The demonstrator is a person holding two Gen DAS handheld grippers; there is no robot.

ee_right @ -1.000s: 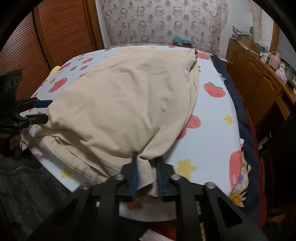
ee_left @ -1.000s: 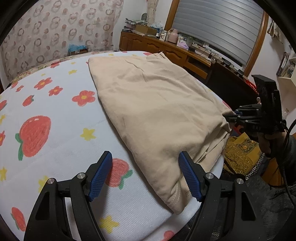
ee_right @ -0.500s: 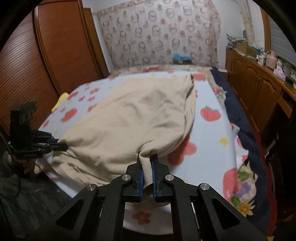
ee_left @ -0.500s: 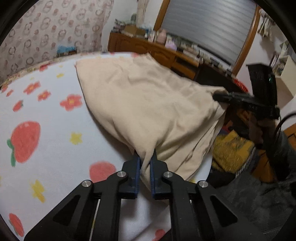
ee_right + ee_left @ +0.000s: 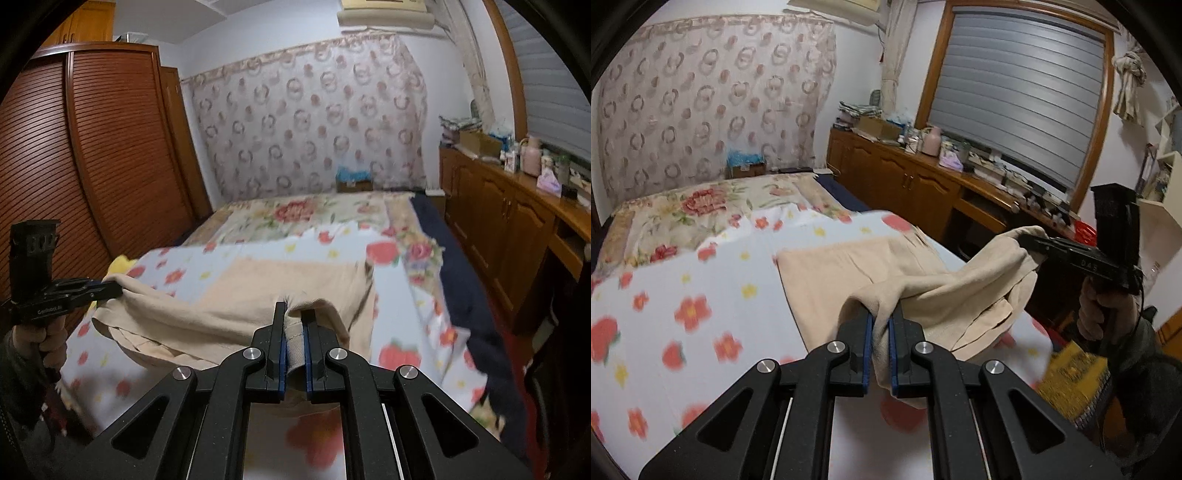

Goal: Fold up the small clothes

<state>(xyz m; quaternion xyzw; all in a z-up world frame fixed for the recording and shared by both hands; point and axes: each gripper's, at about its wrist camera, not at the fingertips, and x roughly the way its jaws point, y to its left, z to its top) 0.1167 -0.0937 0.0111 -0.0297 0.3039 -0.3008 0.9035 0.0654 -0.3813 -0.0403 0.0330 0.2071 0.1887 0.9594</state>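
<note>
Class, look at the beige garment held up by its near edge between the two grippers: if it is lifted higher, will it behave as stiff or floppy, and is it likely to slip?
Probably floppy: the beige garment sags between the left gripper and right gripper. Likely light, since its far part lies flat on the bed. Slipping seems unlikely; both pinch bunched cloth.

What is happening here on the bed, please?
A person is folding a beige garment on a bed with a strawberry-print cover, using a handheld gripper in each hand. The left gripper and the right gripper each have their jaws shut on a near corner of the cloth. The near edge is lifted off the bed, while the far part lies flat.
</note>
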